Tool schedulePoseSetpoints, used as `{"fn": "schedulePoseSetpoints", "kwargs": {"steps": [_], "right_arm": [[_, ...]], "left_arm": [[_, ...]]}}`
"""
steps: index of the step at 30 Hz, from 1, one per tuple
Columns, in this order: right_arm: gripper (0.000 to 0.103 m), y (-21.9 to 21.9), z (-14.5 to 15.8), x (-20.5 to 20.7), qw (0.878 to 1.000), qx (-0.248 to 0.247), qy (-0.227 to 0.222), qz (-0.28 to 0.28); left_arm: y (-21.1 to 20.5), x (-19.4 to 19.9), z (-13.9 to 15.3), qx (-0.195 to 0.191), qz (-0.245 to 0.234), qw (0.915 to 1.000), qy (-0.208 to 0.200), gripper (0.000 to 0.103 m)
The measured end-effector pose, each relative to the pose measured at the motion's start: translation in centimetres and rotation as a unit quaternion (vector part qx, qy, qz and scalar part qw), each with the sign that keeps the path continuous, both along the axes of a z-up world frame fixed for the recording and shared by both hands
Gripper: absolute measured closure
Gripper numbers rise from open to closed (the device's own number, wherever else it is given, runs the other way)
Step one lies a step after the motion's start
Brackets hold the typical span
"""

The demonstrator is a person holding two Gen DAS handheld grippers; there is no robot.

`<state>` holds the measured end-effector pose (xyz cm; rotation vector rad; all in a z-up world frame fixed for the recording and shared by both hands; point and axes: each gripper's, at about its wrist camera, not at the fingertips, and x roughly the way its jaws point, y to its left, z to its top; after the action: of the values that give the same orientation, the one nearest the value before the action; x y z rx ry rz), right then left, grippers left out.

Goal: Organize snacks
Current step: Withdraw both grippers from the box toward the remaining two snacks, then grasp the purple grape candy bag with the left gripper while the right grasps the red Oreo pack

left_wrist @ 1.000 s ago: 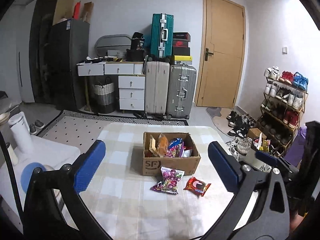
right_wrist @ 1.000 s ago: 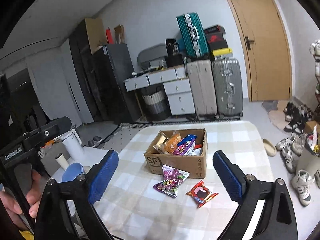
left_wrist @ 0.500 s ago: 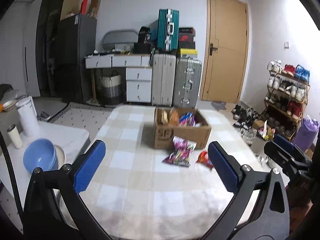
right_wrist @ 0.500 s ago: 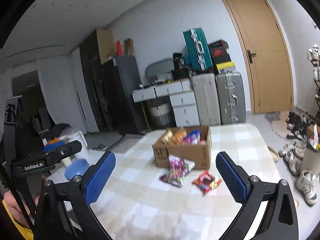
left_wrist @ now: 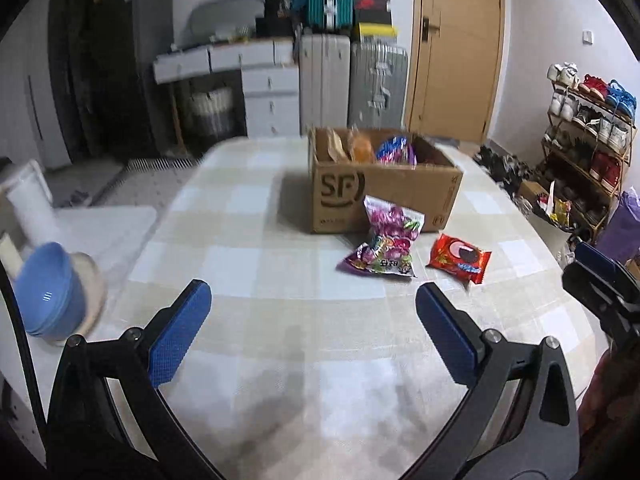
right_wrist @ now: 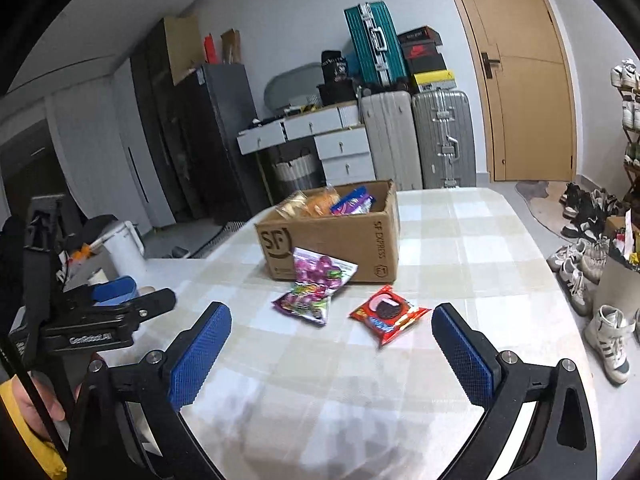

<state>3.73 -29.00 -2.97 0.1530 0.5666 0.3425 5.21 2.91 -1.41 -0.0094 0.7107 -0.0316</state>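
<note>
**Both claws brought low over the desk**

The view is dropped closer to the checked desk [left_wrist: 248,264] than a second ago, so a pickup looks imminent. The left gripper [left_wrist: 312,304] and right gripper [right_wrist: 332,324] are held wide apart, empty. The red cookie packet [right_wrist: 387,313] is framed just ahead of the right gripper; the purple candy bag [right_wrist: 316,290] is propped against the cardboard box [right_wrist: 336,242], mid-desk, toward the far edge.
</note>
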Motion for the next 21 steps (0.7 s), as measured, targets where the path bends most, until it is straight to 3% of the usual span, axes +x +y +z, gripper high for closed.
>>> {"fn": "schedulePoseSetpoints", "kwargs": {"steps": [9, 18, 21], "right_arm": [[0.001, 0.5, -2.2, 5.5, 0.999, -0.034, 0.016, 0.001], [0.001, -0.9, -5.3, 9.1, 0.998, -0.011, 0.064, 0.005], [0.001, -1.0, -5.7, 9.4, 0.998, -0.009, 0.068, 0.009]], "left_arm": [[-2.4, 11.6, -5.2, -0.04, -0.033, 0.9949, 0.087, 0.001], [-5.4, 19.1, -9.8, -0.032, -0.061, 0.9908, 0.116, 0.003], [-5.8, 20.8, -11.1, -0.049, -0.069, 0.9883, 0.127, 0.006]]}}
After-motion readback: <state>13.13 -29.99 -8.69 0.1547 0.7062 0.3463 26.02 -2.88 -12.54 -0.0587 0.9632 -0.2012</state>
